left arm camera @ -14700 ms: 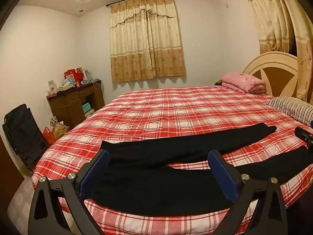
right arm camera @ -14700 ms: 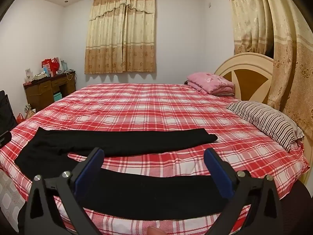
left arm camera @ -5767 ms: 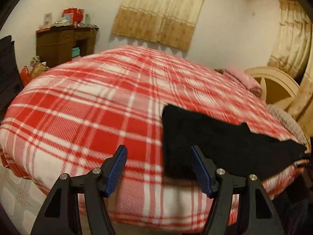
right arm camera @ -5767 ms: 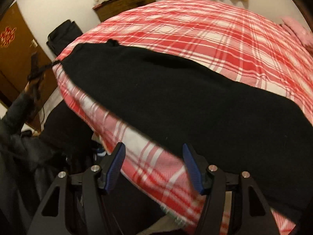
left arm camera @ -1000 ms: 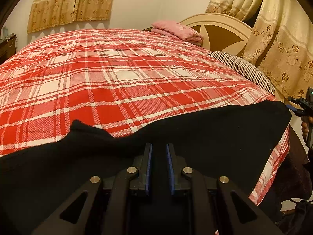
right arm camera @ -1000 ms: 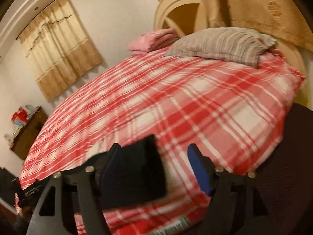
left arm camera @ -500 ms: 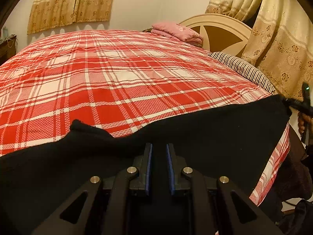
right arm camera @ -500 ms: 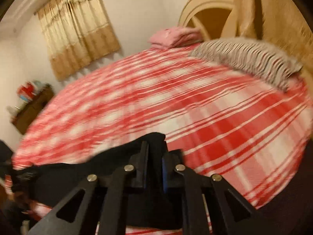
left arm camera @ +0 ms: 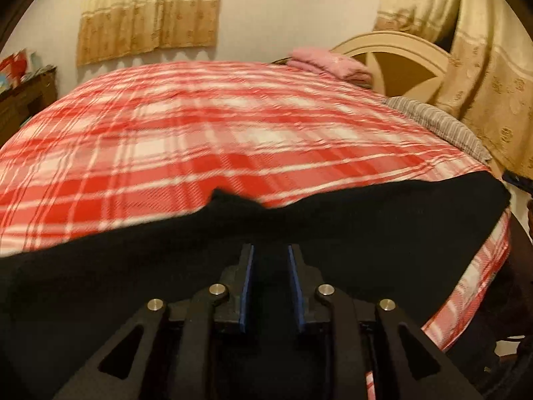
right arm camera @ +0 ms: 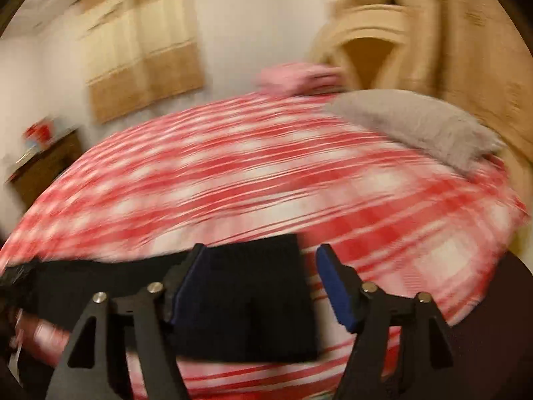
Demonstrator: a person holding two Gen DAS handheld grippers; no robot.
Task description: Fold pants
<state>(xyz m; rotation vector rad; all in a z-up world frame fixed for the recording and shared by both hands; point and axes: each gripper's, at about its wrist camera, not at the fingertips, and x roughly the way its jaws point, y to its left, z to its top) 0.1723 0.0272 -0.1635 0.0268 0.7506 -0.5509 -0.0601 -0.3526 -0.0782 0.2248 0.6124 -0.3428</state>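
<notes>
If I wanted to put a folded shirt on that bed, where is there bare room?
The wide middle of the red plaid bedspread is bare, between the black pants along the near edge and the far wall. The headboard end is crowded: a striped grey pillow and folded pink bedding.

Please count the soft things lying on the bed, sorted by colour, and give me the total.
Black: 1, the pants
Pink: 1, the folded blanket by the headboard
Grey striped: 1, the pillow
Red plaid: 1, the bedspread under them all
Total: 4
</notes>
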